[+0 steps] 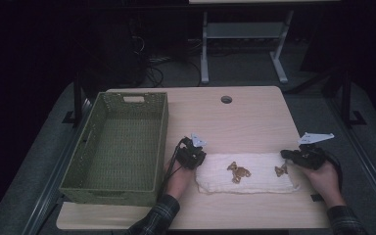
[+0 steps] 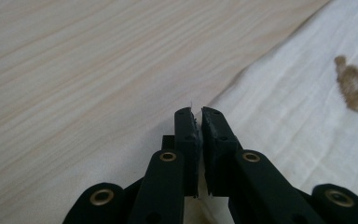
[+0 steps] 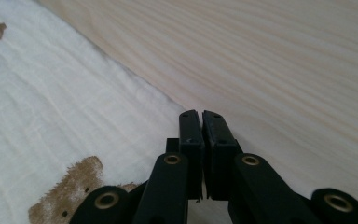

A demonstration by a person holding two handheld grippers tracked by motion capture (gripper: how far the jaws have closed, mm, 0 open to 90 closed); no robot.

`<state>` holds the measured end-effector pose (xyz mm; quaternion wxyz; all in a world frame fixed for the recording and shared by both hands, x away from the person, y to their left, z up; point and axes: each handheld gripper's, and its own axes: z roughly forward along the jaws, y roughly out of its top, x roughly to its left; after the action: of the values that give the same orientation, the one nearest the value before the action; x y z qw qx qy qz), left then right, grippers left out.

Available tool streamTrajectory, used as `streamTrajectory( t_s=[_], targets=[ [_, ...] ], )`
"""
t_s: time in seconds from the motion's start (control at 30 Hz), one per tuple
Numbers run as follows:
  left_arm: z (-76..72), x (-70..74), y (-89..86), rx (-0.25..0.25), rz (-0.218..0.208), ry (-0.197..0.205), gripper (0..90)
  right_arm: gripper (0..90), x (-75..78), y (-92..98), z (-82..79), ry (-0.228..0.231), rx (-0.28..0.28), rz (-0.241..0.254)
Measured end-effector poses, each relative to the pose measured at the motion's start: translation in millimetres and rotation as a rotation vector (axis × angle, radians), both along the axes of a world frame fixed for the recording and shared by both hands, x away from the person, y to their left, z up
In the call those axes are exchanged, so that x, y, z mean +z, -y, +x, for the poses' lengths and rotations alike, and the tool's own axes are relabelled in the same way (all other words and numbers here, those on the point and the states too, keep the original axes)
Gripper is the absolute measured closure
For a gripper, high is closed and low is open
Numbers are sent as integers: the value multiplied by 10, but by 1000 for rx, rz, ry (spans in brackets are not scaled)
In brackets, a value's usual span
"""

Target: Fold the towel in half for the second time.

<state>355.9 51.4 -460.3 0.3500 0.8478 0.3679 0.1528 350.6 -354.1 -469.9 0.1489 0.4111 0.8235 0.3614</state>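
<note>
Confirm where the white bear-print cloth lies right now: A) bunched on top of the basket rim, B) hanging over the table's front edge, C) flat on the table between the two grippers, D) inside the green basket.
C: the white cloth lies flat on the table, with the left gripper at one end and the right gripper at the other, beside the green basket.

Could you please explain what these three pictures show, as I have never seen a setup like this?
A person sits at a wooden table and holds a hand tool with two black jaws in each hand. The wide picture comes from a camera above the table. The two close-ups come from cameras riding on the tools, looking along their jaws. The left gripper and the right gripper sit at opposite ends of a folded white cloth with brown bear prints. Both look closed, each apparently pinching the cloth's edge. An empty green woven basket stands to the left.
</note>
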Motion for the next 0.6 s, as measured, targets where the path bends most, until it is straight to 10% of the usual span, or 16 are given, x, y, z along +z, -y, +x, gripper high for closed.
streamTrajectory(
  t_s=[0.6],
  targets=[
    [75,268,-9,26,-78,150,853,874,215,99,150,118,-43,20]
  ],
)
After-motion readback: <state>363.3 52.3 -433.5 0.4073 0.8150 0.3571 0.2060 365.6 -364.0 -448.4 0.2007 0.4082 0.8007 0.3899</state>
